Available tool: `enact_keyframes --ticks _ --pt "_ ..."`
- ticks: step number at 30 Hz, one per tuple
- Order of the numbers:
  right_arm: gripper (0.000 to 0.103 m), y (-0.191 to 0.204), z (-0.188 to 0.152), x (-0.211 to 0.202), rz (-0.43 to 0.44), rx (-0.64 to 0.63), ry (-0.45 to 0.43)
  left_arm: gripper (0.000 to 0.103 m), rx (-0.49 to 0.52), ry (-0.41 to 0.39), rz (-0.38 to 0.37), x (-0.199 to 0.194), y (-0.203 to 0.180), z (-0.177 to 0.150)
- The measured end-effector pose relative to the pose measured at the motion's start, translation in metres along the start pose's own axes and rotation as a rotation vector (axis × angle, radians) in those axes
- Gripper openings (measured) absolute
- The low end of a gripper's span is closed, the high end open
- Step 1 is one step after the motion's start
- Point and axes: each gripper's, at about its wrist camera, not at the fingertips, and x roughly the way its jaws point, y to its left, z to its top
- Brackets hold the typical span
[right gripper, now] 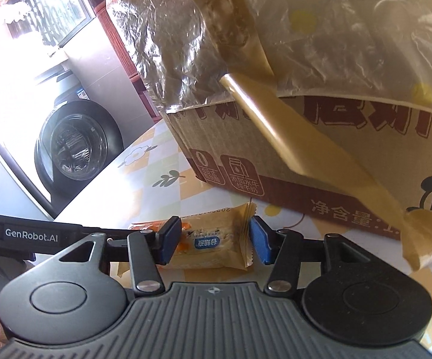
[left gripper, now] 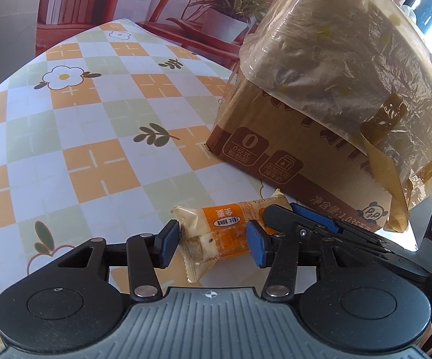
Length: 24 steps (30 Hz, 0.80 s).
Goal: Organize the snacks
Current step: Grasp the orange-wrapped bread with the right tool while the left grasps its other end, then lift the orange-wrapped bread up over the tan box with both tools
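Observation:
An orange-and-clear wrapped snack bar lies on the checked tablecloth in front of a cardboard box. My left gripper is open around it, its blue pads on either side of the wrapper. My right gripper is open around the same snack bar from the other side, and its fingers show in the left wrist view just right of the bar. The box stands just behind the bar.
The box is wrapped on top in crinkled plastic film with loose brown tape strips hanging down its front. The flower-print tablecloth stretches left. A washing machine stands beyond the table edge.

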Motion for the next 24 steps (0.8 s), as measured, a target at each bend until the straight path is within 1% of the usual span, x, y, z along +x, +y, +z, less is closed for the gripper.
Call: enact_keyframes --ticks 4,12,17,24 --pt "0.054 -0.009 -0.003 -0.001 0.014 0.059 -0.002 0.052 0.013 -0.006 0.004 -0.001 -0.002 -0.001" --pt "0.050 -0.007 -0.004 -0.008 0.015 0.099 0.006 0.052 0.027 0.000 0.014 -0.008 -0.005 -0.002" --pt "0.049 0.005 0.001 -0.025 0.016 0.099 -0.047 0.052 0.029 -0.051 -0.008 -0.029 -0.011 0.003" --pt "0.048 0.034 0.025 -0.060 0.009 0.022 -0.163 0.052 0.053 -0.167 -0.052 -0.074 -0.030 0.021"
